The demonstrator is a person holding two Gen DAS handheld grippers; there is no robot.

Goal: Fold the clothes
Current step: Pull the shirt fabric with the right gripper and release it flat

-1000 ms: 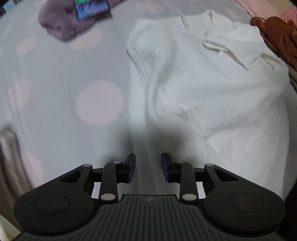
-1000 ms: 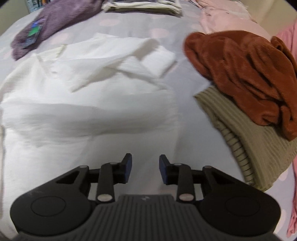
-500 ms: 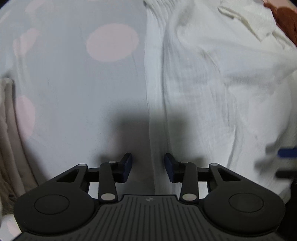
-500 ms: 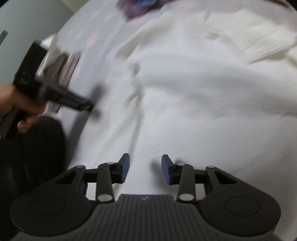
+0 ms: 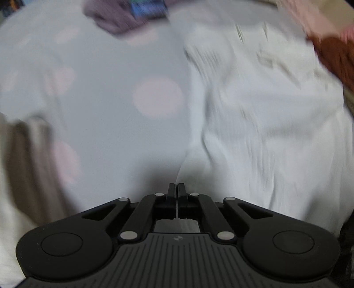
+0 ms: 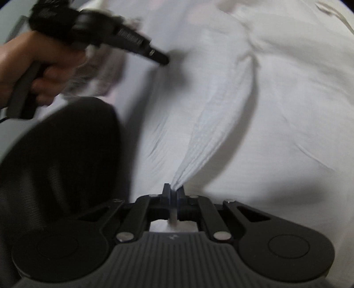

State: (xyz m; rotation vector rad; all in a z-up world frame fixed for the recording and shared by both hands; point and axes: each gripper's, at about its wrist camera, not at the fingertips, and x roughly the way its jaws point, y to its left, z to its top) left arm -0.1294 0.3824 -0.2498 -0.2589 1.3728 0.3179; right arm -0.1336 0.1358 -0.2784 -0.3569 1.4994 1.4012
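Note:
A white crinkled garment [image 5: 265,115] lies spread on the grey bedsheet with pink dots [image 5: 110,110]. My left gripper [image 5: 177,188] is shut at the garment's near left edge, with a thin white strip showing between its fingers. My right gripper [image 6: 174,190] is shut on a bunched fold of the white garment [image 6: 276,99], which pulls up in a taut ridge from the jaws. In the right wrist view the left gripper [image 6: 163,61] shows at the upper left, held by a hand, its tip at the garment's edge.
A purple garment [image 5: 115,17] with a phone on it lies at the far left. A rust-brown garment [image 5: 336,55] and pink cloth lie at the far right. Beige fabric [image 5: 24,166] lies at the left. A dark-clothed knee [image 6: 62,159] is at the near left.
Both grippers went from open to shut on the white garment's near edge. The left wrist view tilted up, so the purple garment and phone are back in sight. The right gripper has lifted a fold.

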